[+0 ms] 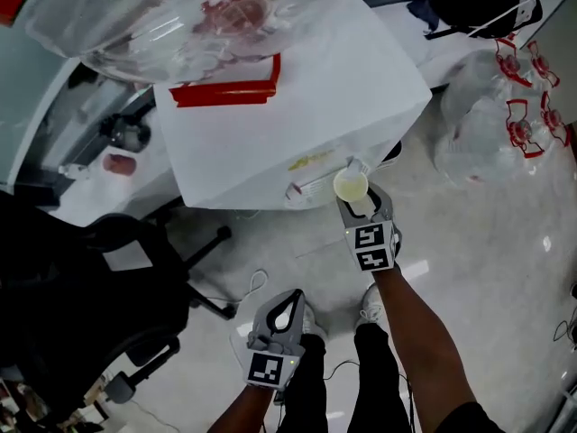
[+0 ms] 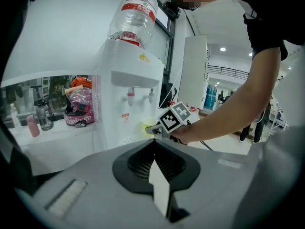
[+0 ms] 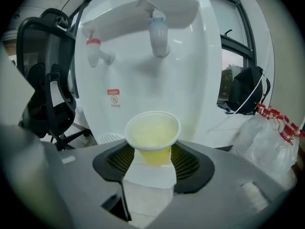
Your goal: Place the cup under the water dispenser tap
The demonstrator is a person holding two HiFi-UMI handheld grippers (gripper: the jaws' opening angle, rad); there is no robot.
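Note:
A small pale yellow cup [image 3: 152, 136] stands upright between the jaws of my right gripper [image 3: 151, 159], which is shut on its lower half. It hangs in front of the white water dispenser [image 3: 190, 80], below and slightly left of the pale tap [image 3: 158, 32]; the red tap [image 3: 95, 51] is further left. From the head view the cup [image 1: 351, 185] is at the dispenser's front edge [image 1: 297, 106]. My left gripper [image 1: 287, 318] hangs lower and nearer to me, tips together and holding nothing. In the left gripper view the cup [image 2: 149, 123] shows beyond its jaws.
A big water bottle [image 1: 180, 16] sits on the dispenser. A black office chair [image 1: 99, 278] is to the left, clear plastic bags with red print [image 1: 505, 115] to the right, a black backpack [image 1: 482, 3] behind them. A round grille [image 3: 110, 138] is at the dispenser's base.

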